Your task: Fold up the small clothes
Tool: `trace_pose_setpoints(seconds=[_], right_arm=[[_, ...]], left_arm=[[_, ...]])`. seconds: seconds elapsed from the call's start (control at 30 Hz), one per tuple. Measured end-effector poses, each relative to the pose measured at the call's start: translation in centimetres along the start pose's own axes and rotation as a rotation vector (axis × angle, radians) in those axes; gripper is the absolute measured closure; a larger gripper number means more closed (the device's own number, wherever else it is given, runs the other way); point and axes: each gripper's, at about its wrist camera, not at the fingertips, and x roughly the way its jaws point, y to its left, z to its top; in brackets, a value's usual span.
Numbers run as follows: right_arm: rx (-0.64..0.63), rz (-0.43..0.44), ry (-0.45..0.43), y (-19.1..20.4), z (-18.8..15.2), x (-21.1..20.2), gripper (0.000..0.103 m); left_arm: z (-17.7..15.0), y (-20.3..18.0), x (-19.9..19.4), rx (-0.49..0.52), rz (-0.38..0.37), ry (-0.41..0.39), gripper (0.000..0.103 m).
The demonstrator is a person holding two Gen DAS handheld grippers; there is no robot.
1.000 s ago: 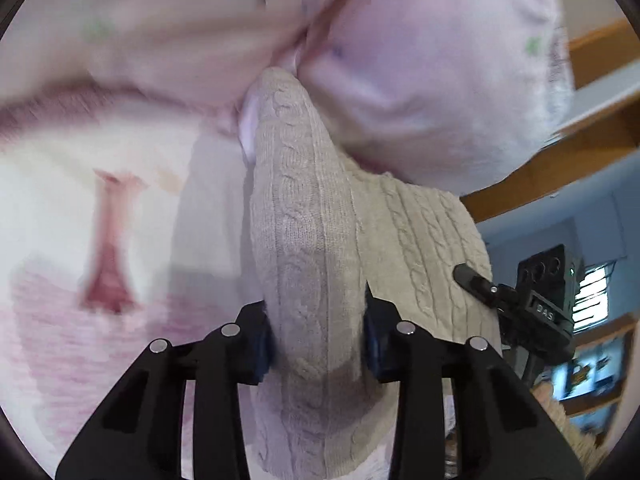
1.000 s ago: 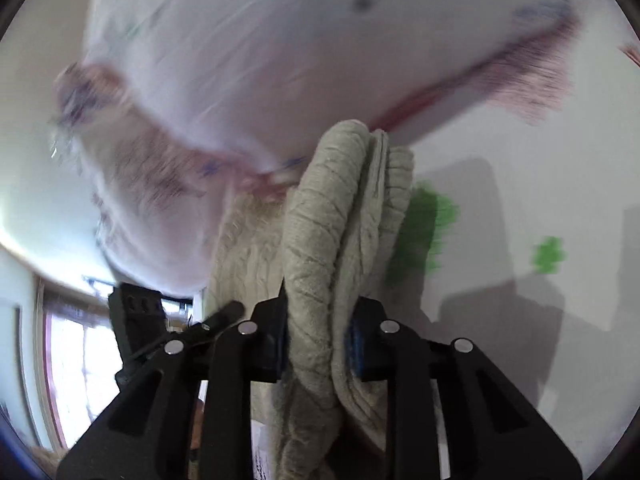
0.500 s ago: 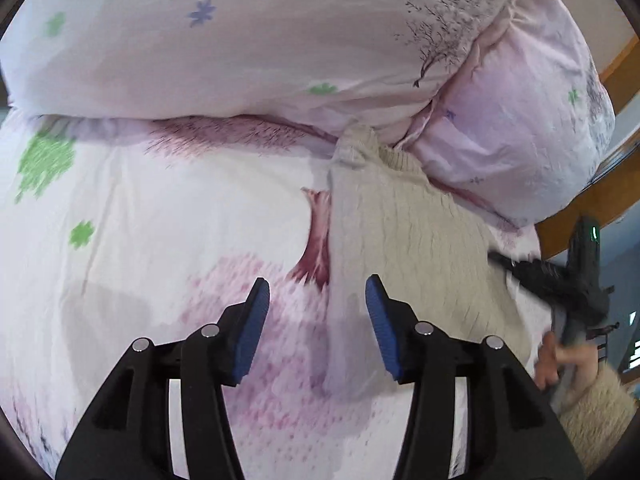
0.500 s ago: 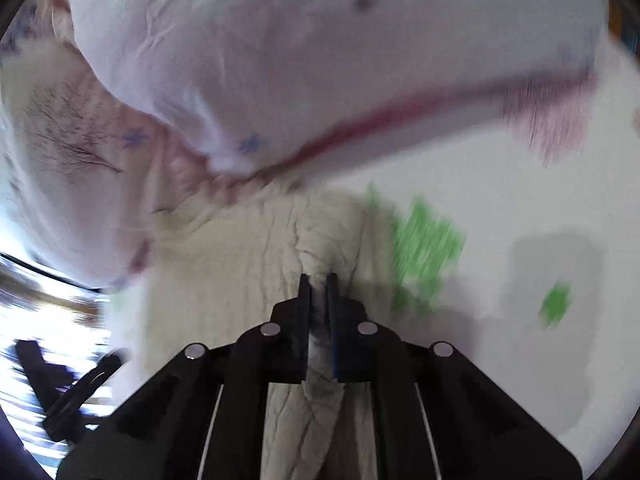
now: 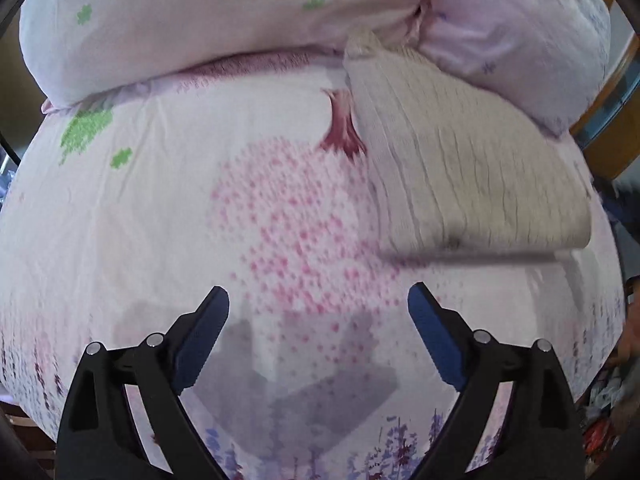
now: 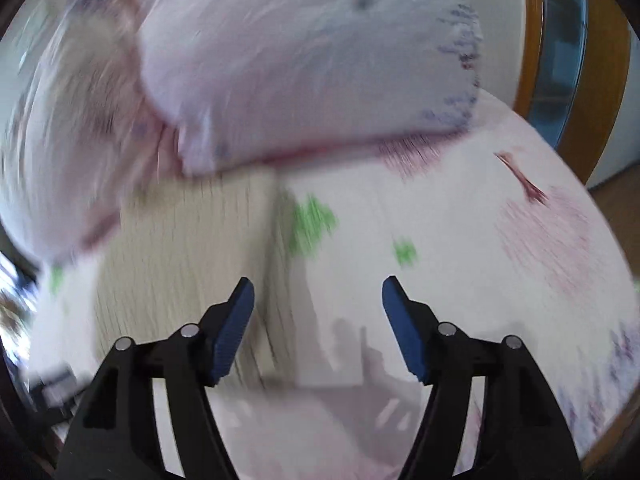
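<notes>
A beige cable-knit sweater (image 5: 464, 168) lies folded on the bed, its far end against the pillows. In the right wrist view it (image 6: 188, 256) lies to the left, blurred. My left gripper (image 5: 318, 330) is open and empty, held back above the sheet, left of and nearer than the sweater. My right gripper (image 6: 318, 320) is open and empty, its left finger over the sweater's right edge.
The bed sheet (image 5: 168, 216) is white with pink tree and green prints. Two large pillows (image 5: 224, 20) lie across the far side, also in the right wrist view (image 6: 304, 64). A wooden bed frame (image 6: 532, 40) stands at the far right.
Both grippers let go of the sweater, opened wide and pulled back from it. The sweater now lies flat on the bed.
</notes>
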Motion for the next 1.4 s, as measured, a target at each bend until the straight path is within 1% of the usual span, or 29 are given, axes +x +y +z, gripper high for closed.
trace_pose_setpoints(seconds=[0.07, 0.1, 0.17, 0.23, 0.33, 0.4, 0.47, 0.57, 0.6, 0.63, 0.77, 0.87, 1.0, 1.4], right_arm=[[-0.046, -0.001, 0.031, 1.3, -2.9, 0.1, 0.028], [-0.059, 0.01, 0.053, 2.5, -3.4, 0.8, 0.028], [-0.078, 0.04, 0.119, 3.5, -5.4, 1.7, 0.028], [-0.114, 0.048, 0.137, 4.8, -6.3, 2.7, 0.028], [-0.163, 0.039, 0.153, 6.5, -6.9, 4.2, 0.028], [-0.18, 0.03, 0.143, 7.0, -7.1, 4.6, 0.028], [-0.193, 0.015, 0.133, 6.9, -7.5, 4.7, 0.023], [-0.211, 0.005, 0.129, 7.1, -7.6, 5.3, 0.009], [-0.218, -0.001, 0.142, 7.2, -7.8, 5.5, 0.002], [-0.227, -0.014, 0.138, 7.4, -8.1, 5.6, 0.002], [-0.223, -0.009, 0.116, 7.1, -8.3, 5.5, 0.002], [-0.226, -0.005, 0.093, 7.4, -9.1, 4.8, 0.002], [-0.219, -0.006, 0.073, 7.5, -9.4, 4.5, 0.002], [-0.206, -0.016, 0.073, 7.5, -9.4, 4.5, 0.002]], left_arm=[[-0.6, -0.7, 0.6, 0.018, 0.007, 0.012, 0.011], [-0.8, -1.1, 0.9, 0.029, 0.012, 0.021, 0.011], [-1.4, -1.8, 1.4, 0.044, 0.022, 0.029, 0.011], [-1.8, -2.2, 1.8, 0.044, 0.031, 0.029, 0.01], [-2.2, -3.0, 2.0, 0.068, 0.063, 0.007, 0.007], [-2.4, -3.2, 2.1, 0.08, 0.074, 0.001, 0.004], [-2.7, -3.3, 2.1, 0.08, 0.074, -0.011, 0.002], [-2.9, -3.4, 2.1, 0.082, 0.095, -0.023, 0.001], [-2.9, -3.3, 2.2, 0.079, 0.094, -0.026, 0.001], [-3.0, -3.3, 2.2, 0.079, 0.097, -0.031, 0.001], [-3.4, -3.4, 2.0, 0.08, 0.099, -0.053, 0.001], [-3.7, -3.4, 1.8, 0.08, 0.1, -0.071, 0.001], [-3.6, -3.6, 1.7, 0.077, 0.103, -0.067, 0.001], [-3.4, -3.5, 1.9, 0.058, 0.11, -0.045, 0.001]])
